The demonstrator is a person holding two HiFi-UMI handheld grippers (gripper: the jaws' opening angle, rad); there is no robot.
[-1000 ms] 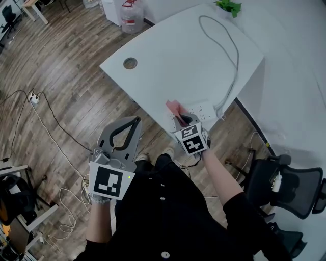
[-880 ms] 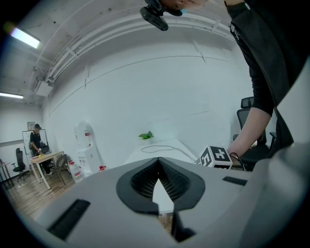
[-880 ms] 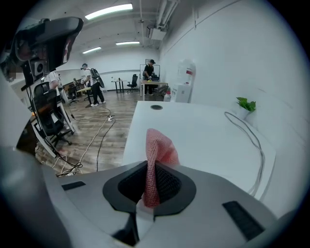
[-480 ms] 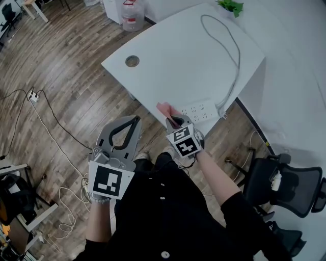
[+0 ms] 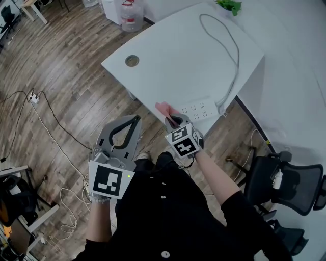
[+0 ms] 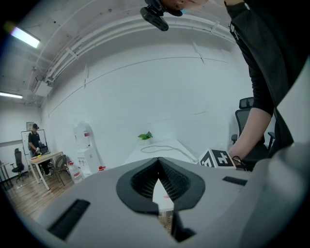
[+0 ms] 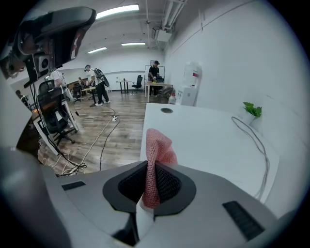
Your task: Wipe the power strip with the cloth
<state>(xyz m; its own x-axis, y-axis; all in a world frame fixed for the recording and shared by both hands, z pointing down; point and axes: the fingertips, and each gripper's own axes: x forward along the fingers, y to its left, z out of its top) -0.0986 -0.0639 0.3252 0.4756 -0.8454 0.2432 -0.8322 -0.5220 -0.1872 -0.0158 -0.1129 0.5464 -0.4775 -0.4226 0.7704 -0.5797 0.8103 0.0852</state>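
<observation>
Cloth (image 5: 162, 108) pinched in right gripper (image 5: 172, 121) is drifting left off the power strip (image 5: 199, 109), likely ending a stroke; left gripper (image 5: 133, 121) idling, jaws together

Black buttoned shirt (image 5: 168, 219); grey left tool (image 5: 135, 119), right tool (image 5: 172, 120), marker cubes (image 5: 108, 182)

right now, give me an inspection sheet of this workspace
surface: white table with a round grommet hole
job's things: power strip at the near edge; pink cloth just left of it
clutter: plant at the far corner
grippers: right gripper shut on the cloth; left gripper shut, empty, off the table
cables: grey cord loops from the strip across the table; loose cables on the floor
surroundings: wood floor, office chair, water bottle
</observation>
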